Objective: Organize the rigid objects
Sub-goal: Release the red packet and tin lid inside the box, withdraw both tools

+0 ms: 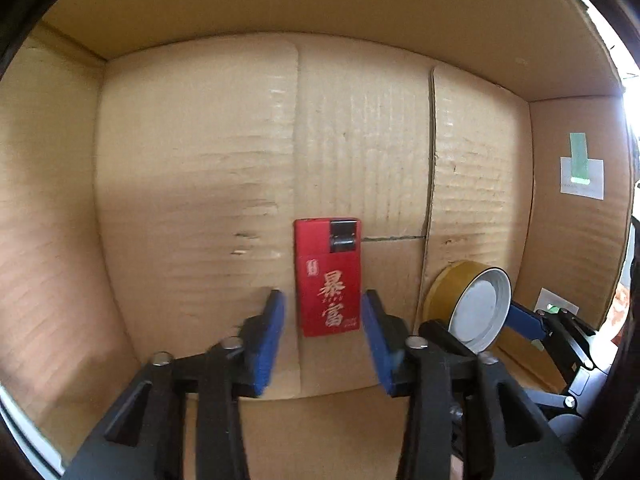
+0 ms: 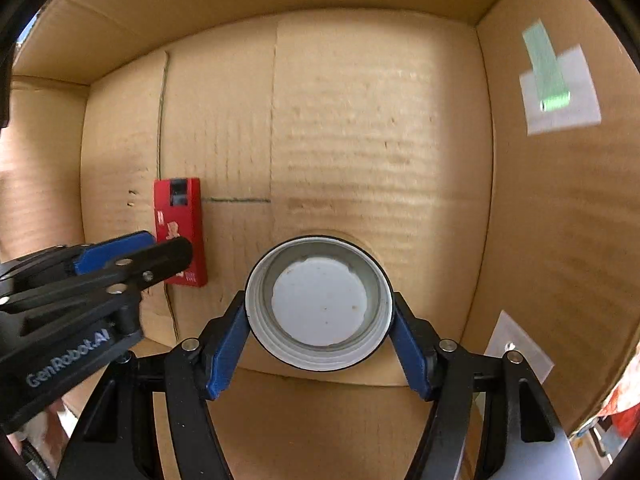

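Tongs (image 1: 323, 312) (image 2: 318, 320) hang inside creased cardboard box (image 1: 200, 140).

One cardboard box (image 1: 200, 160) holds everything. One red lighter (image 1: 328, 280) lies flat on its floor, between the left tongs' (image 1: 323, 312) two blue pads (image 1: 272, 320). One round jar lid (image 2: 318, 304) sits between the right tongs' (image 2: 318, 336) pads. Two paper labels, one (image 2: 560, 92) above the other (image 2: 520, 344), are on the wall right of the right tongs.
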`<state>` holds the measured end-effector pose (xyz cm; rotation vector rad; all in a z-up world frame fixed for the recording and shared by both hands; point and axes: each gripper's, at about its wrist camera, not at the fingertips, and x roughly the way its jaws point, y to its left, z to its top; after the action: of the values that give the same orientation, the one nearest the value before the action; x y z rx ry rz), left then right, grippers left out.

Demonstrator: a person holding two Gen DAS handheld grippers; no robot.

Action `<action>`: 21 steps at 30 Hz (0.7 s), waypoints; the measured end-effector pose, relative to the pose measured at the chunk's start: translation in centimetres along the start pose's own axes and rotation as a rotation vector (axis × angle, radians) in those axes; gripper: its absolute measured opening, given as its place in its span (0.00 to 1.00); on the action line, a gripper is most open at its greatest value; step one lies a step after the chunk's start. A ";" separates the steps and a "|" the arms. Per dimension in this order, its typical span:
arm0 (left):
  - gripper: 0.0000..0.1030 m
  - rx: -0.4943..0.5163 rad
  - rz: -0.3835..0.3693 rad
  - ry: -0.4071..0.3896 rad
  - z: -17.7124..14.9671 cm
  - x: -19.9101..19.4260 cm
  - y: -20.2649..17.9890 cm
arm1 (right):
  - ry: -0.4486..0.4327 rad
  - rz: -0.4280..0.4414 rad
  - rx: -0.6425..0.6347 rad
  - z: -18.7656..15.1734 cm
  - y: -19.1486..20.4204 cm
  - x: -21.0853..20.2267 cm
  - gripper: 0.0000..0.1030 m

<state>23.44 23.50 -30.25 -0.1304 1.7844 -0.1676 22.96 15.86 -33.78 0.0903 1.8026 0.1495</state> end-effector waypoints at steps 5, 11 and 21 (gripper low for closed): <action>0.69 0.019 0.030 -0.090 -1.9 -3.8 -1.3 | -0.056 0.015 0.018 -0.9 -0.3 -1.8 0.80; 0.96 0.003 0.027 -0.205 -5.6 -8.2 -1.4 | -0.119 0.007 -0.006 -3.2 0.9 -5.1 1.00; 1.00 -0.004 0.037 -0.340 -10.4 -12.9 1.8 | -0.234 -0.012 0.004 -10.8 0.0 -10.9 1.00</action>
<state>16.14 28.00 -15.99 -0.1205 1.4476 -0.1080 15.00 13.78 -20.84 0.0958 1.5700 0.1222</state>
